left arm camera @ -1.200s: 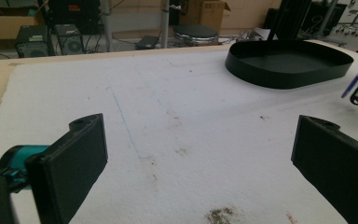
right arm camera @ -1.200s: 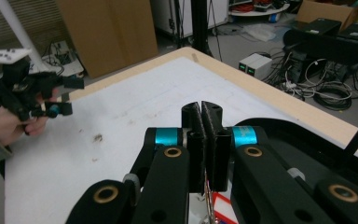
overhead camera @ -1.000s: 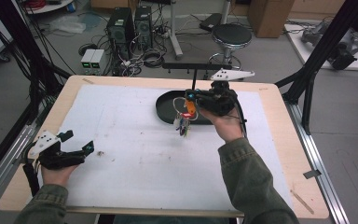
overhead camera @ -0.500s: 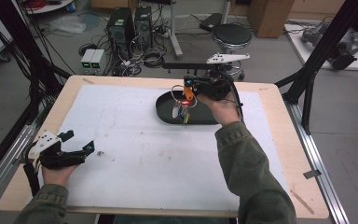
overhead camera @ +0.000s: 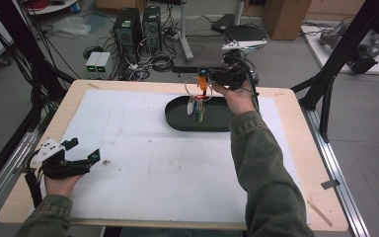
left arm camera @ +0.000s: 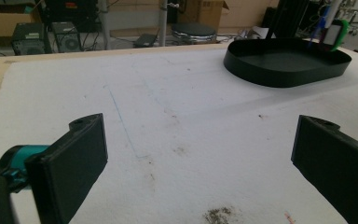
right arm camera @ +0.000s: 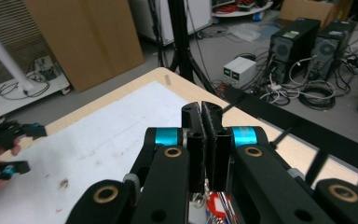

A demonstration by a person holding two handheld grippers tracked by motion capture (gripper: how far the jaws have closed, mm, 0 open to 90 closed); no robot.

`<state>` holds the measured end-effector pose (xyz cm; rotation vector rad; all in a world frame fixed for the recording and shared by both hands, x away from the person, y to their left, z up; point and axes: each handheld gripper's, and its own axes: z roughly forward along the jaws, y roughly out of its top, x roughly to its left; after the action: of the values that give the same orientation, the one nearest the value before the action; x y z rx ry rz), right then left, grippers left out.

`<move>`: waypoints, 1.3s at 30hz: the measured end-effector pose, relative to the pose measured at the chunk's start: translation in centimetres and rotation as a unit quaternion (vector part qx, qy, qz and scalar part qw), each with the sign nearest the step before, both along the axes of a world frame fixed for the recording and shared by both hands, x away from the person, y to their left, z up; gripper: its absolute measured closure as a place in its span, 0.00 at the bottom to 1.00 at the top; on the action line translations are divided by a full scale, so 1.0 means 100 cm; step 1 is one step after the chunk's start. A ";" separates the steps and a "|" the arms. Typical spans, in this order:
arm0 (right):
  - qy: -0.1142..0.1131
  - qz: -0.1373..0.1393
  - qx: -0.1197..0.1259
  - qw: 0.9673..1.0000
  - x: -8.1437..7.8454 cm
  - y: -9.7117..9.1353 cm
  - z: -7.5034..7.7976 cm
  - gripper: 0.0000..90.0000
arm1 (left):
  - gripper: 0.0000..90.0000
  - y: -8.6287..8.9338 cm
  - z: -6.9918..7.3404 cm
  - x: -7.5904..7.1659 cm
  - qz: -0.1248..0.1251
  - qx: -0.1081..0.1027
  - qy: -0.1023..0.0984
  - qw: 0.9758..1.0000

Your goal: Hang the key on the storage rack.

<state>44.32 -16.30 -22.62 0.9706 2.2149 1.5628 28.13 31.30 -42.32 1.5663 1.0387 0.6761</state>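
Right claw (overhead camera: pixel 203 82), jaws pressed together on a key ring with coloured tags (overhead camera: pixel 196 104), has carried the bunch from the near rim to above the black oval tray (overhead camera: pixel 177 118) — release likely next — while the left claw (overhead camera: pixel 81 150) rests spread on the surface (overhead camera: pixel 143 168).

A lab: PC towers (overhead camera: pixel 137 27), tangled cables (overhead camera: pixel 158 61), cardboard boxes (overhead camera: pixel 282 17) and black frame struts (overhead camera: pixel 343 54) surround the table (overhead camera: pixel 296 148).

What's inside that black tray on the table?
The black tray looks bare inside. A bunch of small coloured tags dangles over it from the right tongs. Its near wall hides some floor.
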 end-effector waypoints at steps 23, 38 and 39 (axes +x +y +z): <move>0.007 -0.052 0.013 0.999 0.052 0.002 -0.026 0.99 | 0.04 0.001 -0.001 0.000 0.001 0.005 0.003 1.000; 0.032 -0.093 0.024 0.995 0.070 -0.003 -0.042 0.99 | 0.04 0.002 -0.002 -0.001 0.003 0.006 0.005 1.000; 0.033 -0.097 0.020 0.994 0.072 -0.003 -0.044 0.99 | 0.04 0.002 -0.002 -0.001 0.003 0.004 0.005 1.000</move>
<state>51.52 -16.57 -26.98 1.2276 2.0663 1.5134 28.05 31.54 -42.48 1.5757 1.0499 0.6788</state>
